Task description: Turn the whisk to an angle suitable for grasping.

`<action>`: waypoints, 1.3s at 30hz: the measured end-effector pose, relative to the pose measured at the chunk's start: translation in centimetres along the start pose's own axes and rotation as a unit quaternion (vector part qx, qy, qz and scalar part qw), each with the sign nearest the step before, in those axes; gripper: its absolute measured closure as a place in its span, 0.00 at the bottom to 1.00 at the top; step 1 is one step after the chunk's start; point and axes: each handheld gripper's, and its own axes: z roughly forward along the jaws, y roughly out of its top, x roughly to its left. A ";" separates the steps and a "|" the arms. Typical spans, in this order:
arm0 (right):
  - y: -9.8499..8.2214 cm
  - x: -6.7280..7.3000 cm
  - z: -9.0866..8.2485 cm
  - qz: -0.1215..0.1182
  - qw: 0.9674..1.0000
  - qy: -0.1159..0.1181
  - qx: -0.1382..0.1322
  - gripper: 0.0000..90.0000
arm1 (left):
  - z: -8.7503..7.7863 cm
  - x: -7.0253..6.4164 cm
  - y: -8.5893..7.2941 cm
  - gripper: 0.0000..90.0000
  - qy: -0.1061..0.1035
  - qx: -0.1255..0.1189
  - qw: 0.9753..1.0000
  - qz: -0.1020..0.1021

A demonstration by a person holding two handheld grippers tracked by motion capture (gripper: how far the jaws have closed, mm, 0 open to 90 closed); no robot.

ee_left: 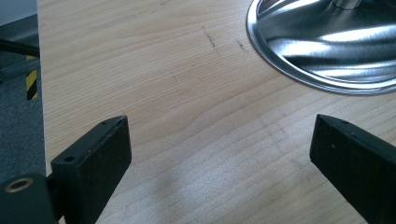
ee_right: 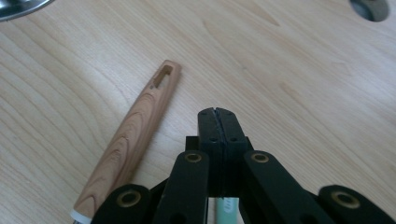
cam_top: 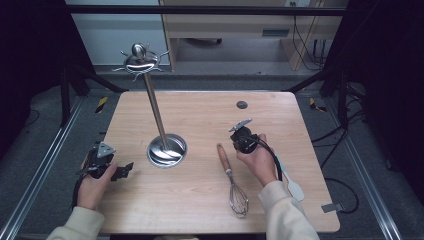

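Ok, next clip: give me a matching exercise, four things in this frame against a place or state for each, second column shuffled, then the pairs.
Things:
1. whisk
2. left gripper
3. right gripper
4. utensil stand

Places or states:
A. jaws wide apart, nothing between them
B. round steel base near the table's middle, tall pole with hooks on top
C. lying flat, wooden handle pointing away from the person
D. jaws pressed together, empty

Pairs: 1-C, 2-A, 3-D, 4-B

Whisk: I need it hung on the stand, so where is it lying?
In the high view the whisk lies right of the stand's base, just left of the right gripper.
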 end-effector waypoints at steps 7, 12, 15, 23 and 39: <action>0.5 0.8 1.1 -0.008 1.000 0.018 0.010 1.00 | 0.1 0.0 0.0 0.06 -0.002 0.002 1.000 0.001; 0.7 1.3 2.1 -0.011 0.999 0.023 0.023 1.00 | 0.1 -0.1 0.0 0.06 -0.002 0.005 1.000 0.004; 0.9 1.4 2.8 -0.007 0.999 0.025 0.032 1.00 | 0.1 -0.1 0.0 0.06 -0.002 0.006 1.000 0.005; 0.7 1.1 3.4 0.000 0.999 0.025 0.046 1.00 | 0.1 -0.1 0.0 0.06 -0.003 0.007 1.000 0.008; 1.2 2.5 4.0 -0.018 0.998 0.039 0.051 1.00 | 0.2 -0.2 0.0 0.07 -0.003 0.007 1.000 0.010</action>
